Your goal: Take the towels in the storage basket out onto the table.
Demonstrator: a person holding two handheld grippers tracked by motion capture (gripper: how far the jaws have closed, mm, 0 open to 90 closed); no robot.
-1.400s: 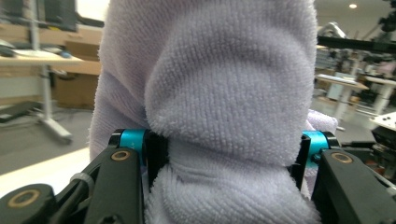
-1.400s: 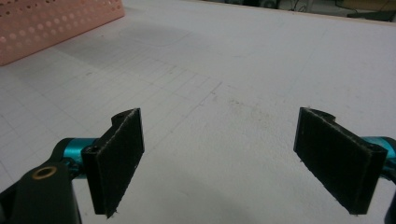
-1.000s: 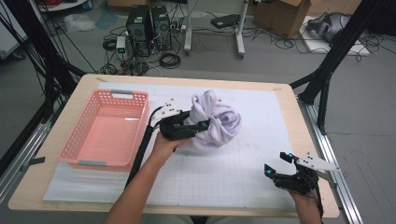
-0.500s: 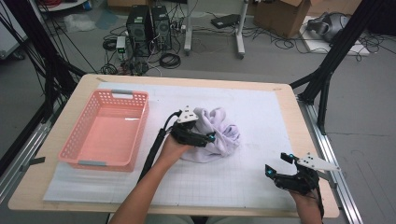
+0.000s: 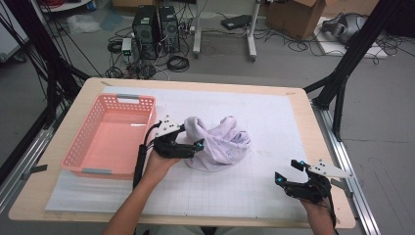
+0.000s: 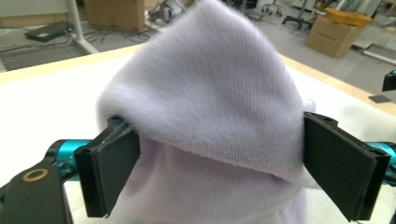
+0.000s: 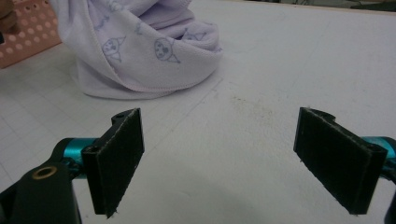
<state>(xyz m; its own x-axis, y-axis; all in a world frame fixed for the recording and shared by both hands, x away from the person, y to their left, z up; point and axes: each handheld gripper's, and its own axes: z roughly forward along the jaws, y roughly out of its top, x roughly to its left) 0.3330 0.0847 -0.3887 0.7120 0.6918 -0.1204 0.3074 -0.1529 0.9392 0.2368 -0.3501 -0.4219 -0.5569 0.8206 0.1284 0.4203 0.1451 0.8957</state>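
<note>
A crumpled pale lilac towel (image 5: 221, 143) with small printed faces lies in a heap on the white gridded mat (image 5: 274, 117) near the table's middle. My left gripper (image 5: 194, 147) is at the heap's left side. Its jaws have just been opening and stand wide. In the left gripper view a thick fold of the towel (image 6: 210, 102) sits between the jaws of my left gripper (image 6: 219, 172), loose against the pads. My right gripper (image 5: 287, 171) rests near the front right edge, open and holding nothing. In the right gripper view the towel (image 7: 140, 51) lies well beyond my right gripper (image 7: 219, 158).
A pink plastic basket (image 5: 127, 99) stands at the left of the table, close to my left hand. The table's right edge and a metal rail (image 5: 342, 161) run beside my right gripper. Computers, cables and boxes sit on the floor beyond the far edge.
The left gripper pushed right into the towel, then drew back left. The towel bundle has sunk from a raised bunch into a lower, wider heap. The right gripper has kept still.
</note>
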